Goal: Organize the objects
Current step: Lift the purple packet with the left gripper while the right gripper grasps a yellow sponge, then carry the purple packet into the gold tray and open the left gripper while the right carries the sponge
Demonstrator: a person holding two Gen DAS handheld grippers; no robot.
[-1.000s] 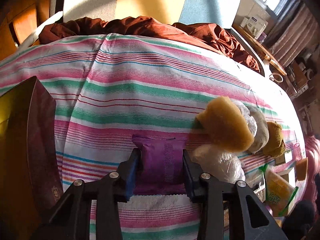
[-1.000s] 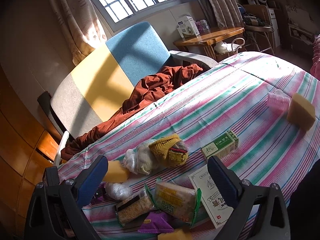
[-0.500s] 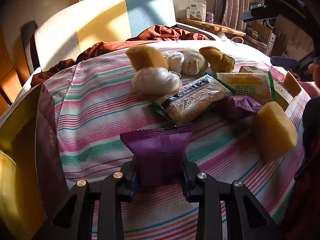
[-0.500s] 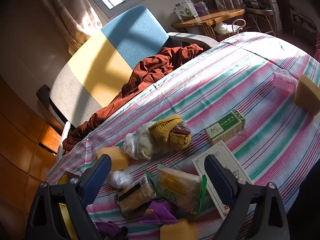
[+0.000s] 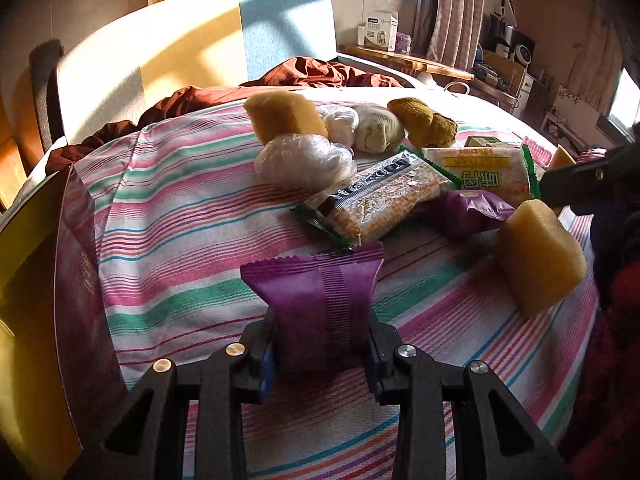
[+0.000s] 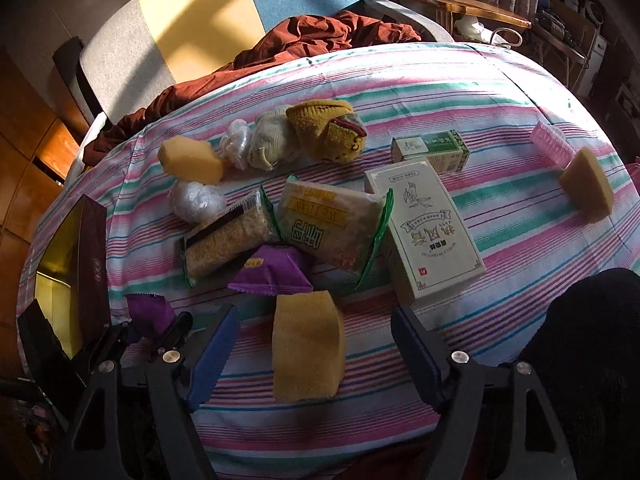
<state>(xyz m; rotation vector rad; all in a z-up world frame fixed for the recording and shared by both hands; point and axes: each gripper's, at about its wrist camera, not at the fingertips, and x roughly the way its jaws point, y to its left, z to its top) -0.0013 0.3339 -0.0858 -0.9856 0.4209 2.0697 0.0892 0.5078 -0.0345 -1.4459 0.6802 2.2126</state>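
Note:
My left gripper is shut on a purple snack packet and holds it above the striped cloth; the packet also shows in the right wrist view. My right gripper is open, its jaws on either side of a yellow sponge block, not touching it. An open dark red box with a gold inside stands at the left; it also shows in the right wrist view.
Mid-table lie a grain bar packet, a green-edged cracker packet, a second purple packet, a white carton, a green box, rolled socks, plastic bags, more sponges and a pink brush.
My left gripper has swung up with the purple packet so that the whole pile faces it. My right gripper has come down and back over the near yellow sponge.

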